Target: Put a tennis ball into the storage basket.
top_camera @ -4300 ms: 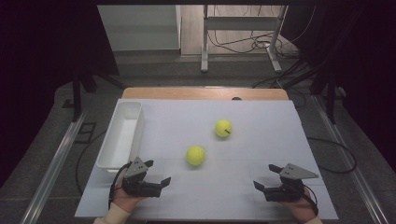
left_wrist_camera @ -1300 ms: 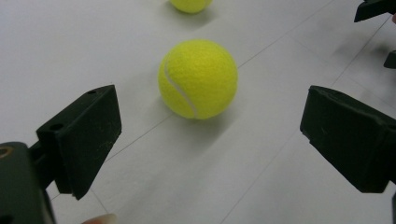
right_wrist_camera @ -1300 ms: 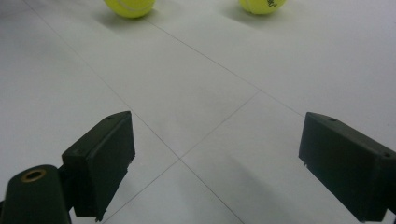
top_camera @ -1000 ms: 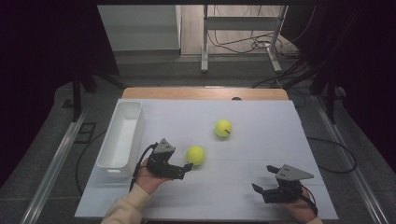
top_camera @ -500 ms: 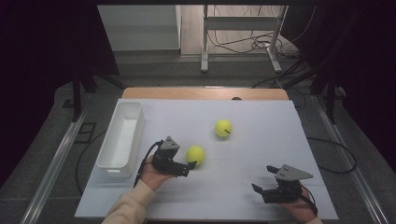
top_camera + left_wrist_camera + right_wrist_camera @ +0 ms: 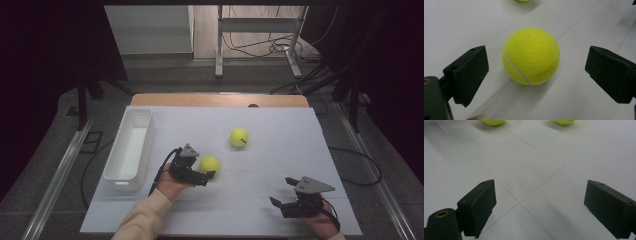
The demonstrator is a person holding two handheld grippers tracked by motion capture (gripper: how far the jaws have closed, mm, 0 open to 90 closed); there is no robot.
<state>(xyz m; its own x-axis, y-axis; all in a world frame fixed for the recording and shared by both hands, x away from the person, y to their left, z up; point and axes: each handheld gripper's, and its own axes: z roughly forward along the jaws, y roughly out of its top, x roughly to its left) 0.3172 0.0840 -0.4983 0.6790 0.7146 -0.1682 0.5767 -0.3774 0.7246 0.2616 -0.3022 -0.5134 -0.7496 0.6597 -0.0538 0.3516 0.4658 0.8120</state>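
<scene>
white rectangular plastic bin (image 6: 131, 147): far left of the white paper-covered surface (image 6: 280, 150), long side running near to far, open top up; looks empty, a likely drop point for the balls.

left gripper (image 6: 208, 176): black, two-jaw, held in a hand just right of the bin. jaws spread wide to either side of the near ball, not touching it; the left gripper view shows clear gaps on both sides (image 6: 536, 82), so the gripper is lined up to close on it, not yet pinching.

yellow-green felt tennis ball, near one (image 6: 209, 164): resting on the surface, centre-left, between the left gripper's jaws; white seam showing (image 6: 531, 56).

yellow-green felt tennis ball, far one (image 6: 239, 137): resting on the surface, farther and slightly right of the first, apart from both grippers.

right gripper (image 6: 280, 195): black, grey three-cornered plate on top, near right corner of the surface. jaws spread, nothing between them (image 6: 539, 207); parked well apart from both balls, seemingly waiting.
</scene>
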